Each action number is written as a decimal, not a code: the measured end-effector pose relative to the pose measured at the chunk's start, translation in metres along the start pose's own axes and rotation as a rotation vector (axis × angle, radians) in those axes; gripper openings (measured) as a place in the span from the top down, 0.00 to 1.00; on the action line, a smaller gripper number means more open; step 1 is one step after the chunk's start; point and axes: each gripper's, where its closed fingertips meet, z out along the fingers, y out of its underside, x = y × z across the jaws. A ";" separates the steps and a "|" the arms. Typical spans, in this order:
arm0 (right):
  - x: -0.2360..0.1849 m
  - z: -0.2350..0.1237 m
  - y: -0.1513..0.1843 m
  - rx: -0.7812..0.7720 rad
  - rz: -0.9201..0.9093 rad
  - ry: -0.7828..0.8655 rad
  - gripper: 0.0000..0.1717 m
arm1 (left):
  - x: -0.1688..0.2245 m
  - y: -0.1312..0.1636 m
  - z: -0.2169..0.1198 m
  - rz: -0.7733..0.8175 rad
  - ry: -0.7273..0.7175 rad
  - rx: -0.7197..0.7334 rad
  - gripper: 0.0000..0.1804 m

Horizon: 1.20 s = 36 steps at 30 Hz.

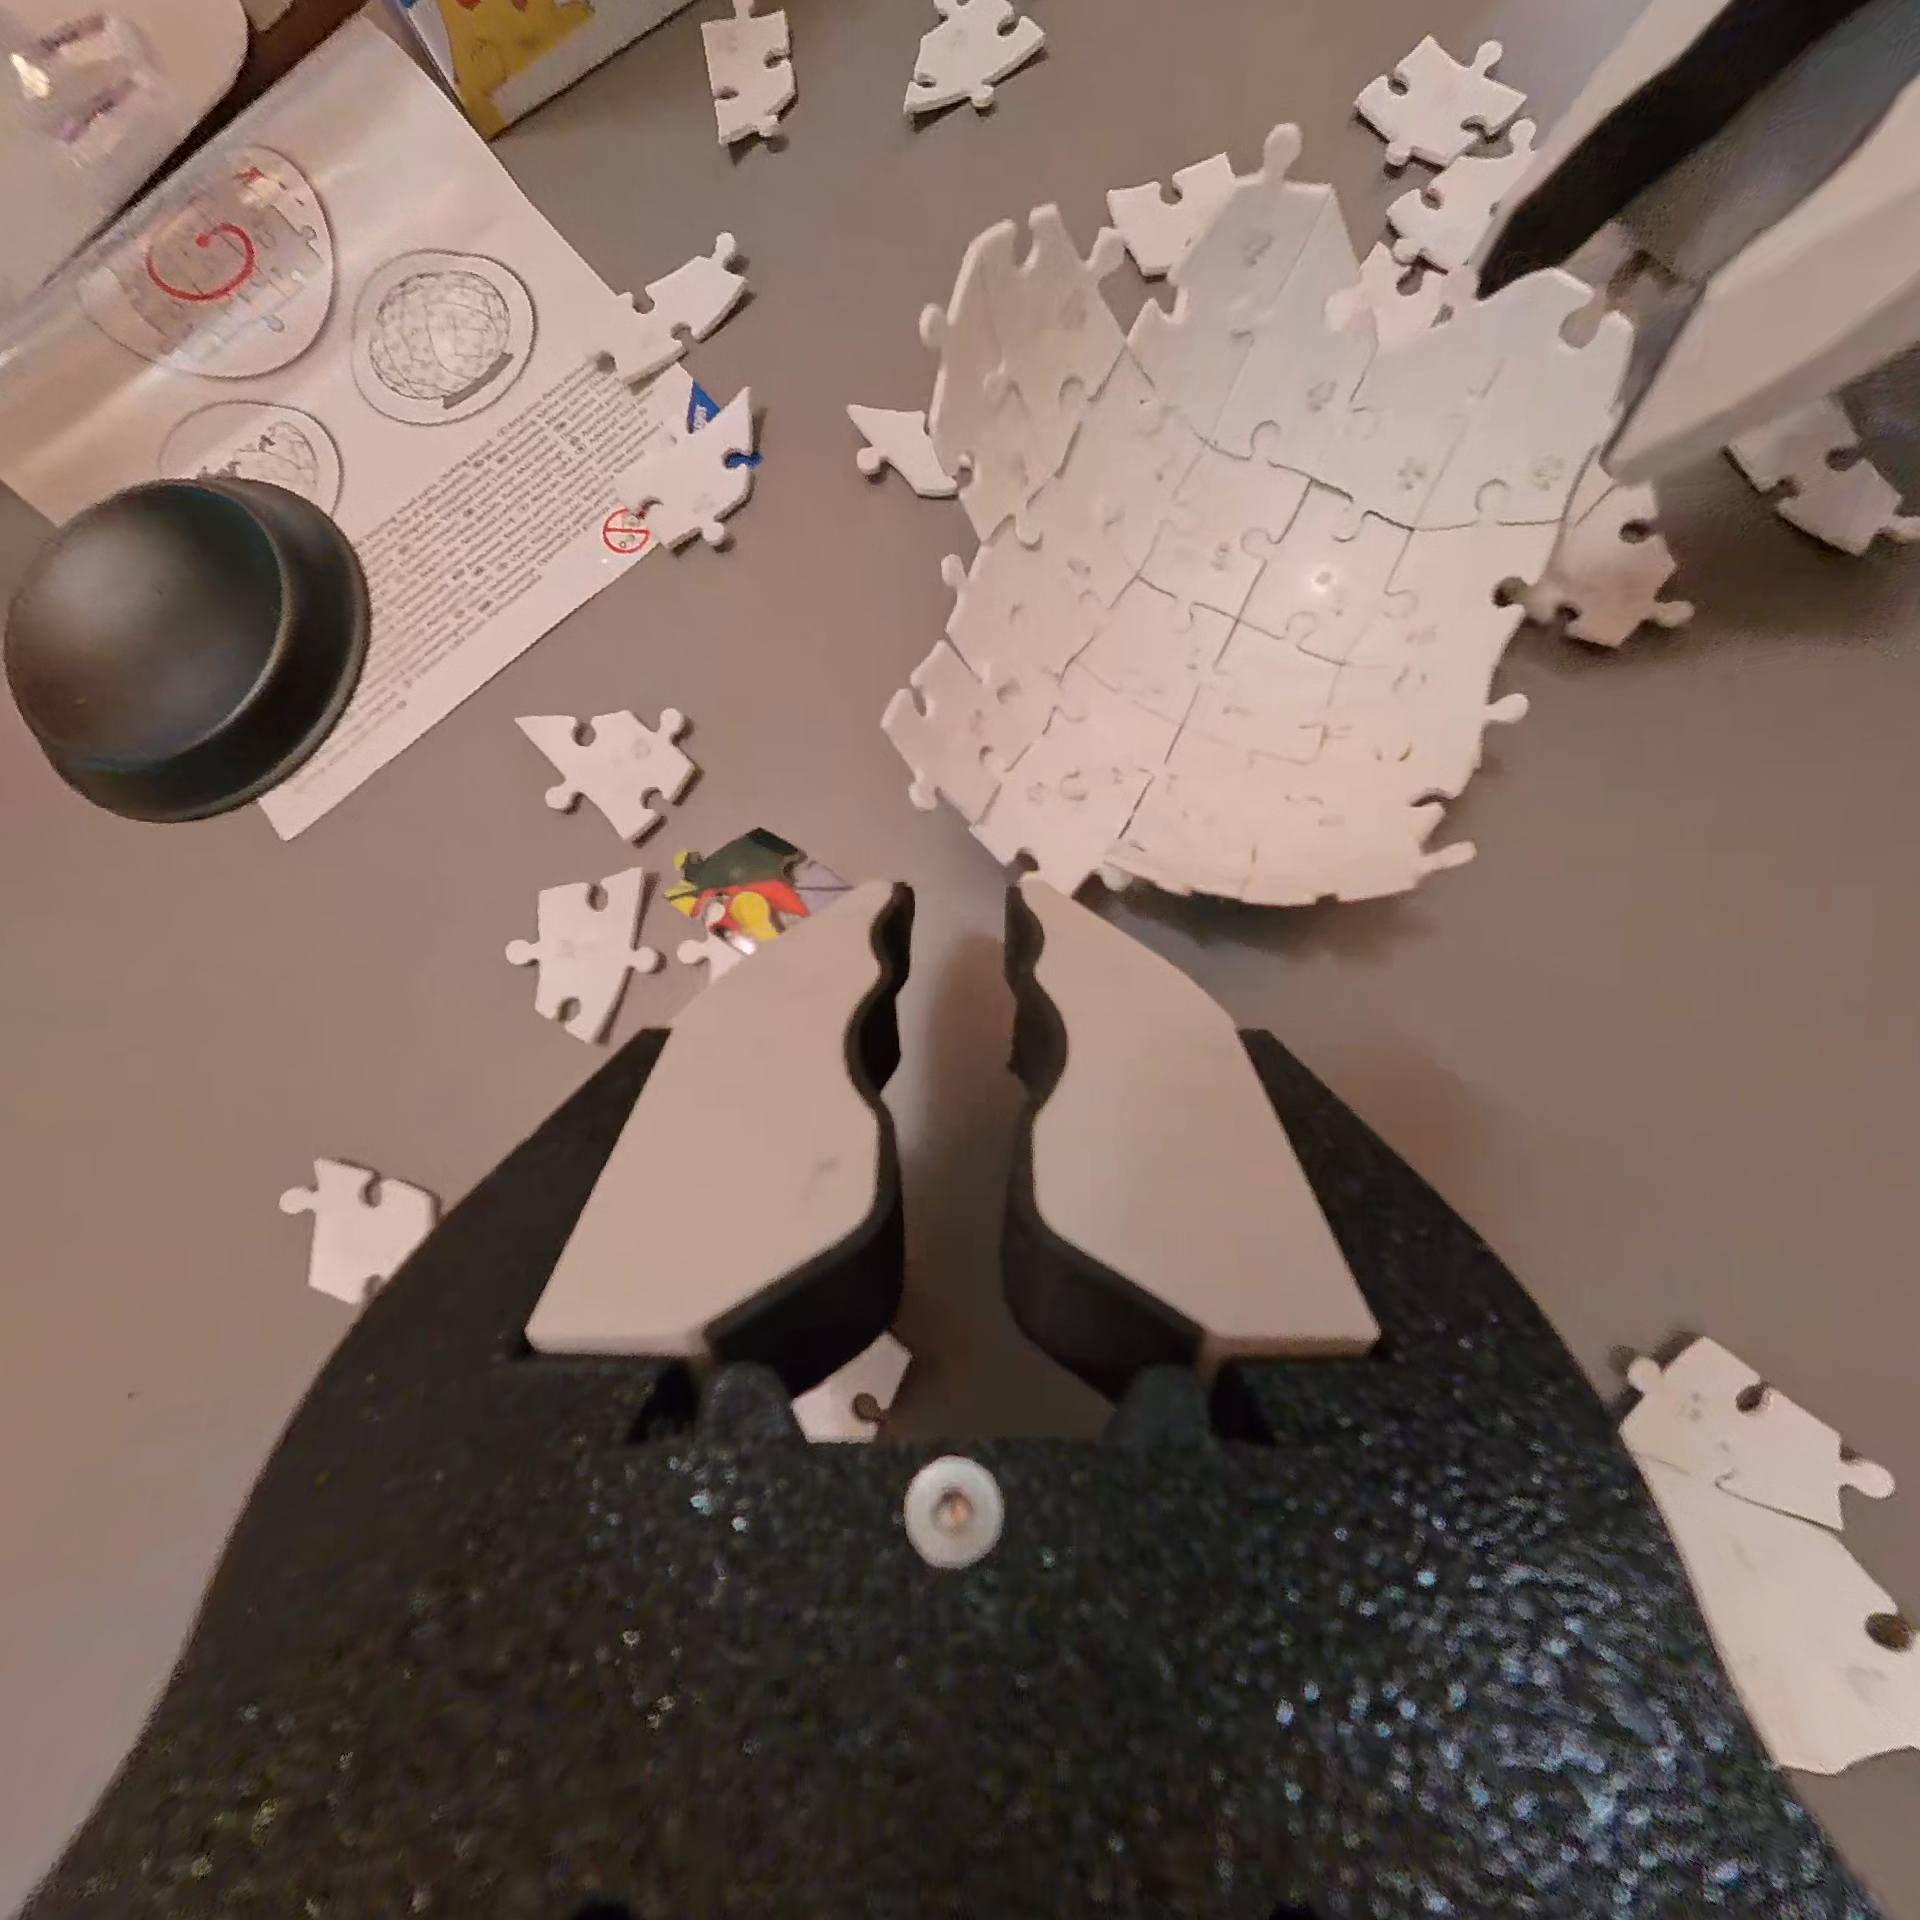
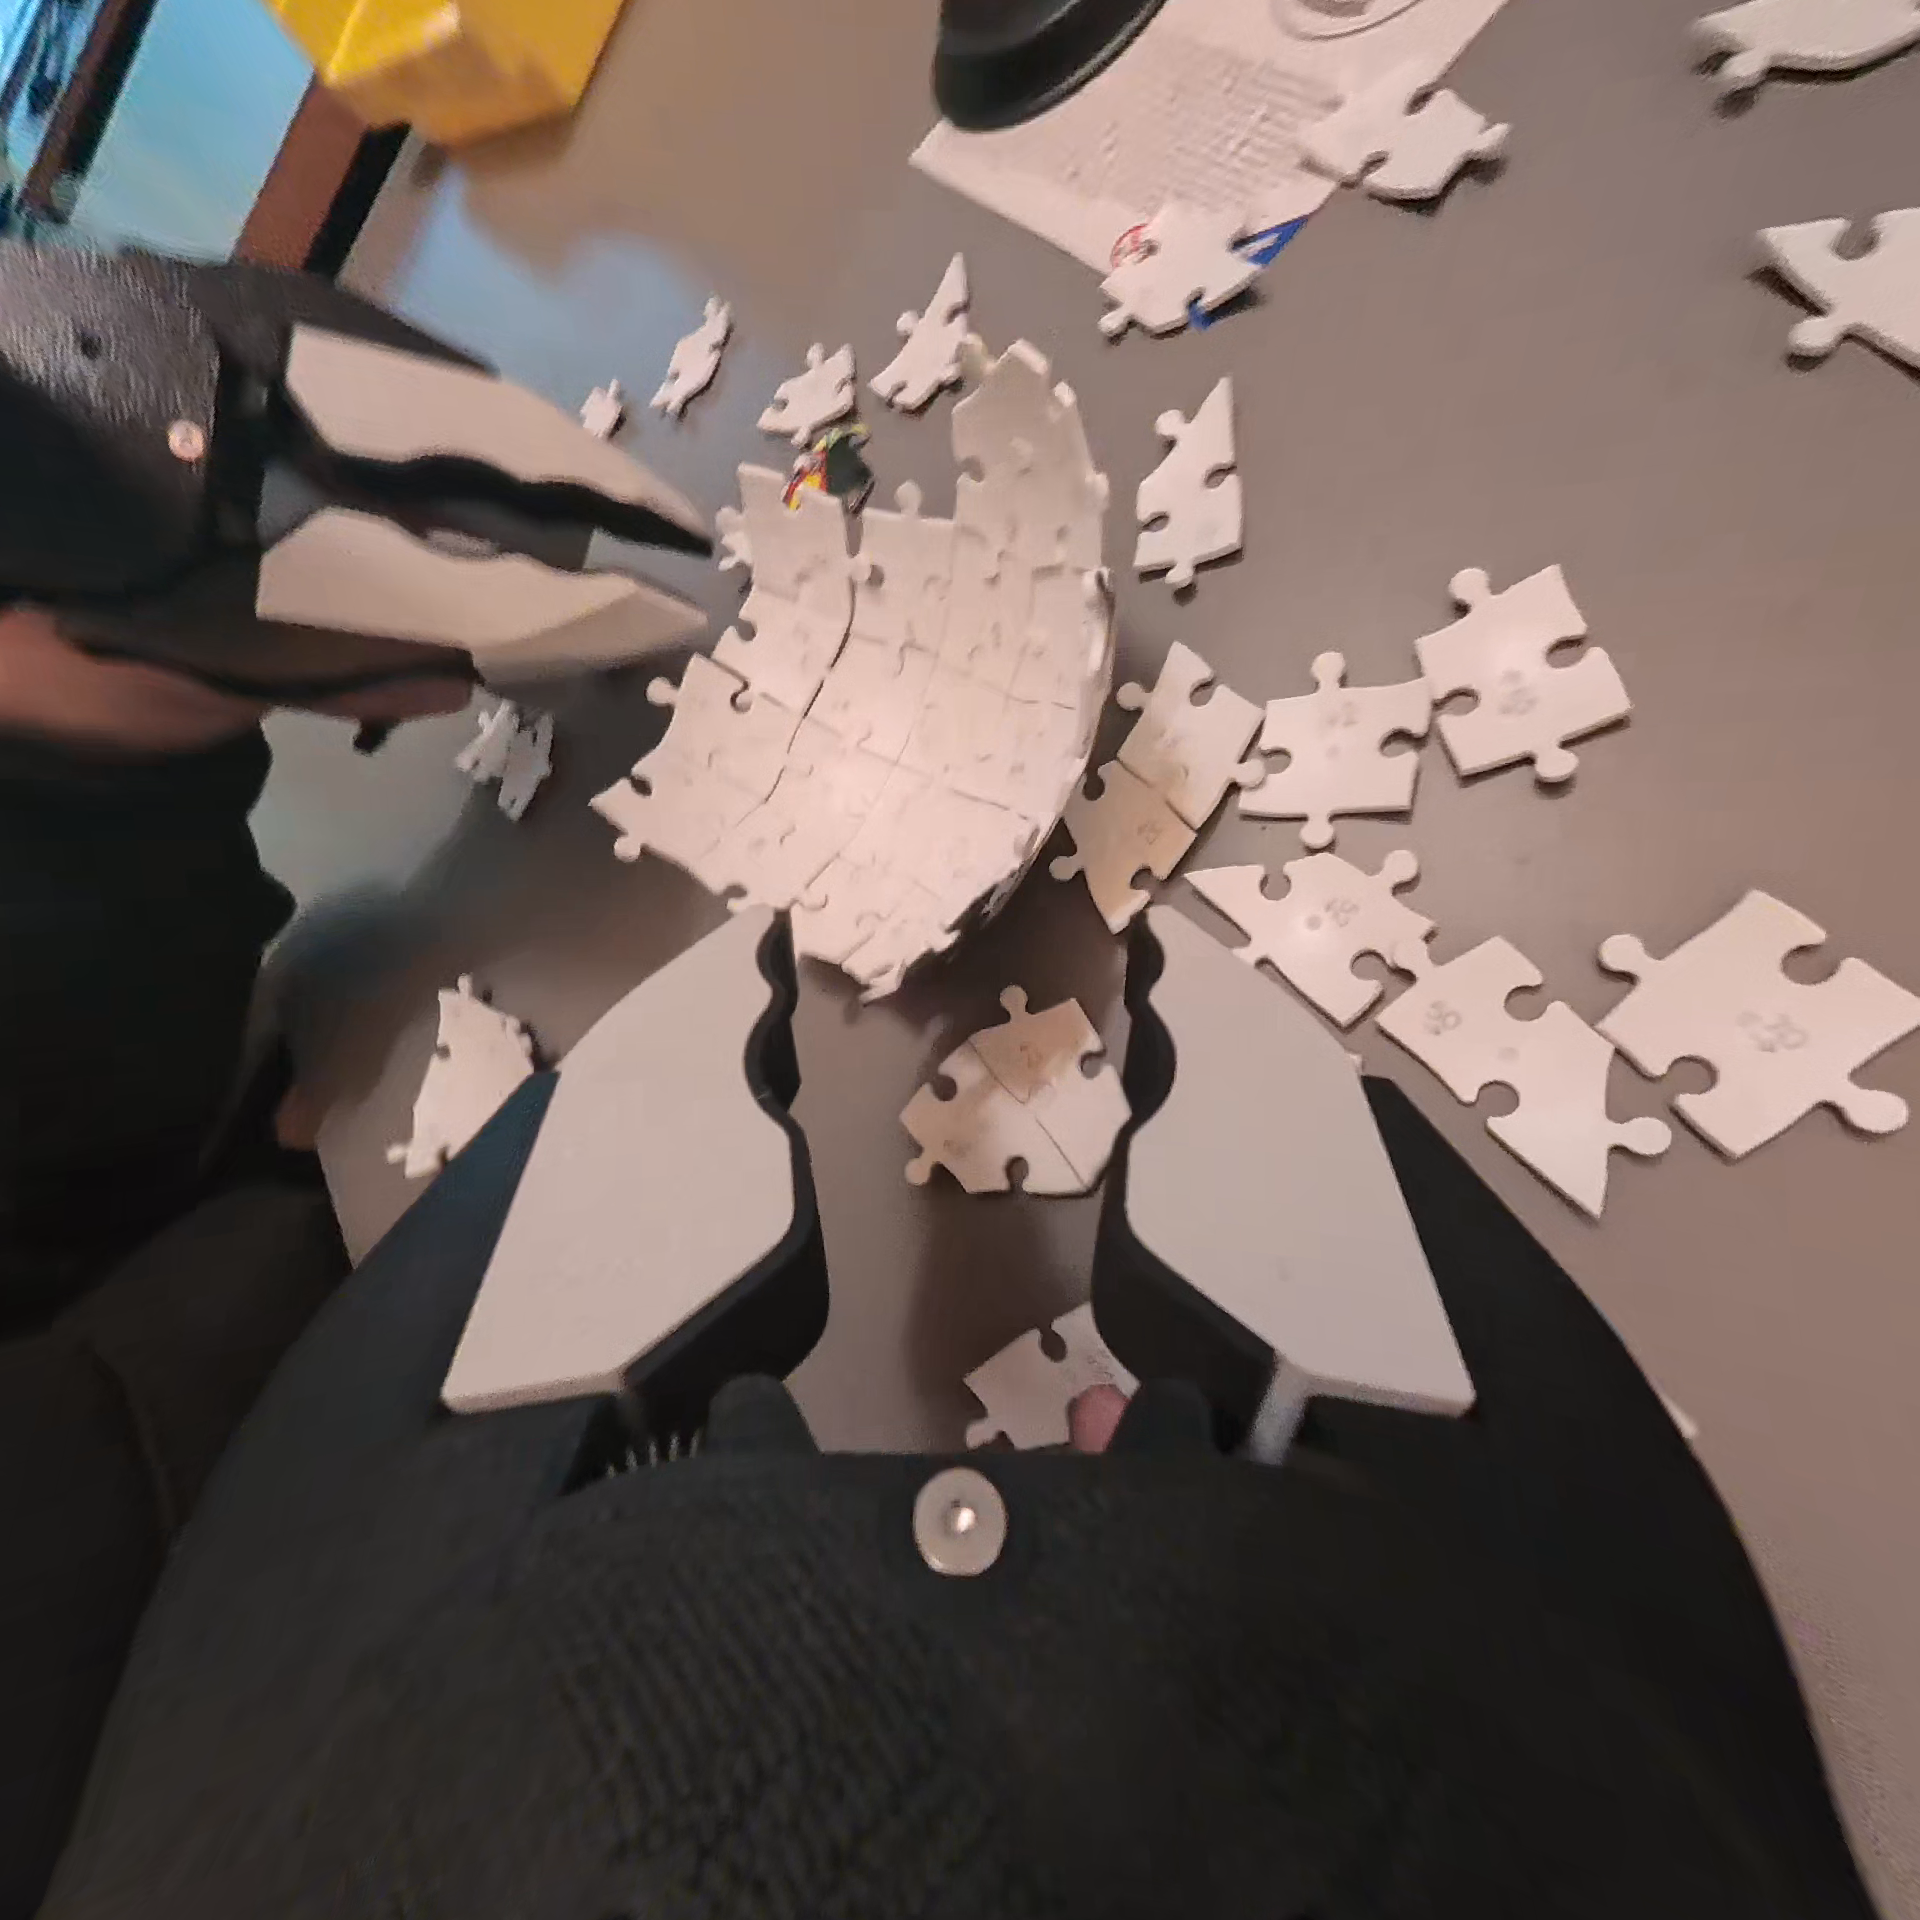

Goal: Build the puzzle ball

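A curved shell (image 1: 1236, 623) of joined white pieces sits mid-table (image 1: 1662, 935), roughly half built (many loose pieces (image 2: 1340, 743) lie around it, too many to count), while the left gripper (image 1: 958, 904), jaws narrowly apart, and the right gripper (image 2: 956, 940), jaws wide, both hover empty near its rim.

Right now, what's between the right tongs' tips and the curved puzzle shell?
Bare table only; the shell's lower edge nearly reaches the open tongs, seen in the right wrist view.
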 end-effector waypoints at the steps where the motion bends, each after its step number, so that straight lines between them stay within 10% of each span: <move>1: 0.001 0.000 0.000 0.012 0.023 0.020 0.64 | 0.001 0.002 0.001 -0.010 0.009 0.000 0.91; 19: 0.013 0.024 -0.024 -0.098 -0.280 0.259 0.97 | 0.027 0.013 -0.021 0.038 0.051 0.026 0.92; 36: -0.036 0.042 -0.054 -0.138 -0.932 0.490 0.98 | 0.023 0.018 -0.005 0.151 -0.133 0.036 1.00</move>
